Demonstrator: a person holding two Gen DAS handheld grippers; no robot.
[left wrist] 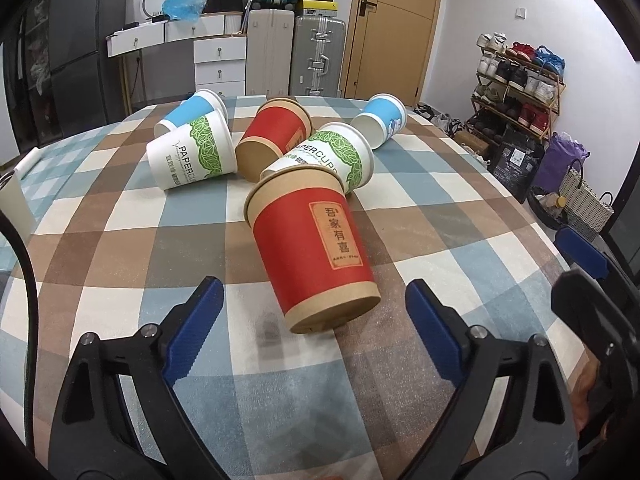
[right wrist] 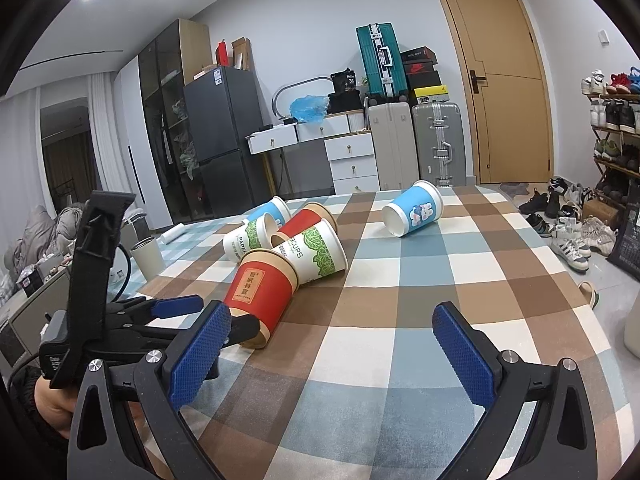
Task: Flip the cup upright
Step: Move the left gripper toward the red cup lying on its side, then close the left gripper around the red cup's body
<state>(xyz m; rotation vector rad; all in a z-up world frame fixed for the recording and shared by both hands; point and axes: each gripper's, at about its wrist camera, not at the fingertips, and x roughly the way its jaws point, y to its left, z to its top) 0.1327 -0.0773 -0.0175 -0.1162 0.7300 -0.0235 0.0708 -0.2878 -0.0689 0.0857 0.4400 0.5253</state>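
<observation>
Several paper cups lie on their sides on a checked tablecloth (left wrist: pixel 120 240). The nearest is a red and brown cup (left wrist: pixel 316 256) with its base toward me; it also shows in the right wrist view (right wrist: pixel 260 292). My left gripper (left wrist: pixel 316 300) is open, its blue fingers on either side of that cup's base, not touching. Behind lie a green-leaf white cup (left wrist: pixel 332 152), a second green-leaf cup (left wrist: pixel 192 152), another red cup (left wrist: pixel 276 136) and two blue cups (left wrist: pixel 382 120) (left wrist: pixel 192 110). My right gripper (right wrist: pixel 332 320) is open and empty over the cloth, to the right of the red cup.
The left gripper's body (right wrist: pixel 120 320) shows in the right wrist view beside the red cup. A grey tumbler (right wrist: pixel 148 256) stands at the table's left edge. Suitcases, drawers, a fridge and a shoe rack (left wrist: pixel 520 84) stand beyond the table.
</observation>
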